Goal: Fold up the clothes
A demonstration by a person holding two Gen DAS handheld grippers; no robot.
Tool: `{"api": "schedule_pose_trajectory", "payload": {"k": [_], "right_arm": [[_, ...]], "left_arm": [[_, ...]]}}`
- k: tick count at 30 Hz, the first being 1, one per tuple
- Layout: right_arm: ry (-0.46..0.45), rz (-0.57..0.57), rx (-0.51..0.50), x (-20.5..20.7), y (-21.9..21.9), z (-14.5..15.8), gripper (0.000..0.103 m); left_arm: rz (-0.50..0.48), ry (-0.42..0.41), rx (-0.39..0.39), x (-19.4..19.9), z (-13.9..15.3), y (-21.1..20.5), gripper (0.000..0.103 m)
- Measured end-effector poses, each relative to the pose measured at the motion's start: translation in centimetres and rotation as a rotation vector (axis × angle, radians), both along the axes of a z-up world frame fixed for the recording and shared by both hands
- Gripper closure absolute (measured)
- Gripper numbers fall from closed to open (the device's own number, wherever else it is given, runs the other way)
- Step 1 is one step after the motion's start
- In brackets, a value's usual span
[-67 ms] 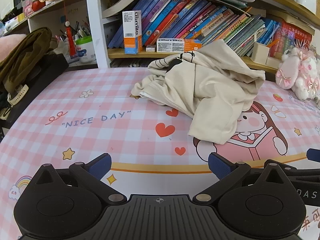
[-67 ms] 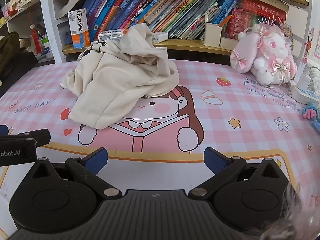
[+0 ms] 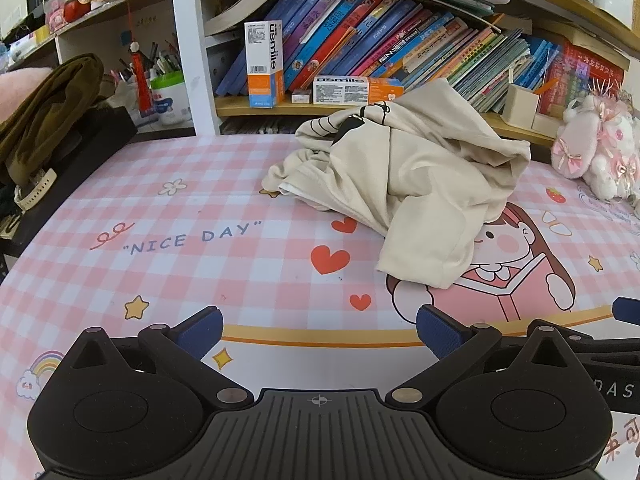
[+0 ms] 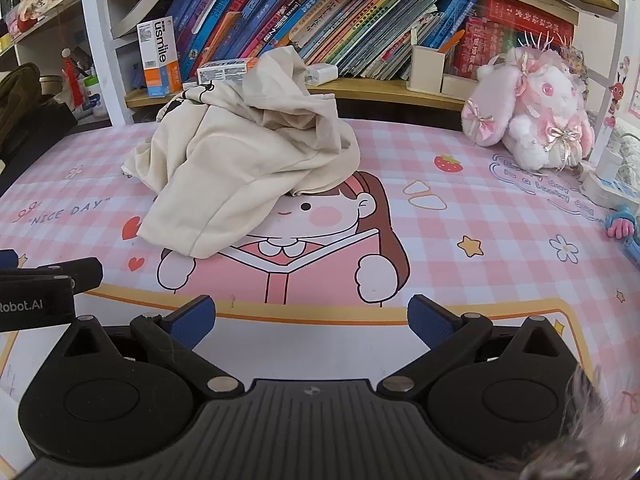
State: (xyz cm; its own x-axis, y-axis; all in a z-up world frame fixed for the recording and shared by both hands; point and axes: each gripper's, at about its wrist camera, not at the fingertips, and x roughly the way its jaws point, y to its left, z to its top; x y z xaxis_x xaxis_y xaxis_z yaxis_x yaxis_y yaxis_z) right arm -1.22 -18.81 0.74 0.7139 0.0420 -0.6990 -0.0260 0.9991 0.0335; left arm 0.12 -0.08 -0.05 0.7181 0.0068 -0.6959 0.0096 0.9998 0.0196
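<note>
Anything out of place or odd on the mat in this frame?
Only the cream garment, dumped in a crumpled heap on the pink checked mat, not laid flat. Both grippers, left and right, are open and clear of it.

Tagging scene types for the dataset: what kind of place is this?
Most likely a home study or child's room: a desk under a pink cartoon desk mat, a bookshelf of colourful books behind it, and a pink plush rabbit. A crumpled beige garment lies on the mat.

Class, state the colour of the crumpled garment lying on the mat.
Cream-beige, with black printed lines near its top; the garment shows best in the left wrist view.
</note>
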Motion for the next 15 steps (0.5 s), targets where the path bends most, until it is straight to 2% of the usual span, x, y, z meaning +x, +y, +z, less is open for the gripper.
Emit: {"api": "schedule_pose_trajectory", "payload": {"k": [15], "right_arm": [[0.012,-0.007,0.016,0.34,-0.29,-0.15,0.0]], "left_arm": [[-0.012,0.002,-0.01,0.06,-0.09,-0.16,0.0]]}}
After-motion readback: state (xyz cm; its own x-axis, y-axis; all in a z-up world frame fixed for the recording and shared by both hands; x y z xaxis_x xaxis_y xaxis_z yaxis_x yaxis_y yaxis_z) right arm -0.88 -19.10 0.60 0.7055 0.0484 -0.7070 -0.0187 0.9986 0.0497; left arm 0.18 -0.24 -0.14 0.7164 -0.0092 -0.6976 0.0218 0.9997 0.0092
